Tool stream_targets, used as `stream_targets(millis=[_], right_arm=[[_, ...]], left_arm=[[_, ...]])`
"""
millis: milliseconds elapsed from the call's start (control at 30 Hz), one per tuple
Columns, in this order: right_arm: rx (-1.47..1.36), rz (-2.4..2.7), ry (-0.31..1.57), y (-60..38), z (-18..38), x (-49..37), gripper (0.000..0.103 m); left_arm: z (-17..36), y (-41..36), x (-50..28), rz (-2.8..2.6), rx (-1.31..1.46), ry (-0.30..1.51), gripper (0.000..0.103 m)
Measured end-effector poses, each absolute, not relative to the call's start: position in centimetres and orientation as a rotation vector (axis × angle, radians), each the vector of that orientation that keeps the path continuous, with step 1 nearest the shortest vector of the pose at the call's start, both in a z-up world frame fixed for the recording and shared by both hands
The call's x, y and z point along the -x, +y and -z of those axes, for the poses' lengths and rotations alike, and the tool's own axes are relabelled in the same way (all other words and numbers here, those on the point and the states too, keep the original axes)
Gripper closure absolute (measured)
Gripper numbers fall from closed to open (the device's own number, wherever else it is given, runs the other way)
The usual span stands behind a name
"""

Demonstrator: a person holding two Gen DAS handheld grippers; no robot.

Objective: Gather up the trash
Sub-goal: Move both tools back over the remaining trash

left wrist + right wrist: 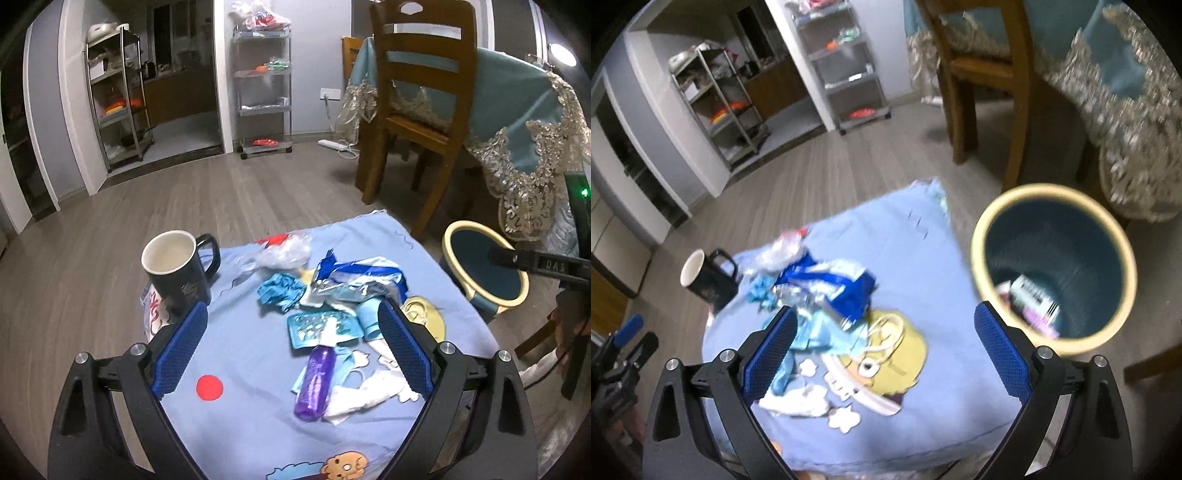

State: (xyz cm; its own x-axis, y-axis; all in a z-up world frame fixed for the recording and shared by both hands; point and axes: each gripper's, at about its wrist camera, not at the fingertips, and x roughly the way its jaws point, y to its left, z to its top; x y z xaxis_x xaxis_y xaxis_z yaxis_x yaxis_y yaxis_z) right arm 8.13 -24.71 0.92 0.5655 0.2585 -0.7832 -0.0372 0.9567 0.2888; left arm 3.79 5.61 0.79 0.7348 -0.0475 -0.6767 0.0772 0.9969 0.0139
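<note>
A pile of trash lies on a low table under a light blue cartoon cloth (240, 424): a purple spray bottle (316, 380), blue foil wrappers (354, 277), a crumpled blue glove (279, 291), clear plastic (284, 253) and white tissue (365, 395). The pile also shows in the right wrist view (827, 291). My left gripper (291, 347) is open and empty, just above the bottle. My right gripper (886, 354) is open and empty, over the cloth's right part. A blue bin with a cream rim (1123, 254) stands right of the table and holds some packaging (1034, 299).
A black mug (177, 273) with a white inside stands at the table's far left corner. A wooden chair (417, 110) and a dining table with a lace-edged blue cloth (524, 122) stand behind the bin. Metal shelves (264, 88) line the far wall.
</note>
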Motion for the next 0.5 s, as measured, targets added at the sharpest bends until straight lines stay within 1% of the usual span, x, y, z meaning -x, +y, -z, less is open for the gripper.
stream_targets(millis=[300,400,500], right_arm=[[-0.160,-0.224,1.066,-20.4,3.2,-7.8,0.007],[-0.096,-0.224,1.074,-19.5,3.8,-8.1,0.007],[-0.099,-0.234,1.077,-19.1,4.3,-8.4,0.007]], left_arm=[[2.6,8.7,-4.0,0.010,0.046,0.812,0.011],[2.9,9.1,-4.3,0.009,0.079,0.815,0.011],[4.0,8.7,-4.8,0.017,0.067,0.850,0.011]])
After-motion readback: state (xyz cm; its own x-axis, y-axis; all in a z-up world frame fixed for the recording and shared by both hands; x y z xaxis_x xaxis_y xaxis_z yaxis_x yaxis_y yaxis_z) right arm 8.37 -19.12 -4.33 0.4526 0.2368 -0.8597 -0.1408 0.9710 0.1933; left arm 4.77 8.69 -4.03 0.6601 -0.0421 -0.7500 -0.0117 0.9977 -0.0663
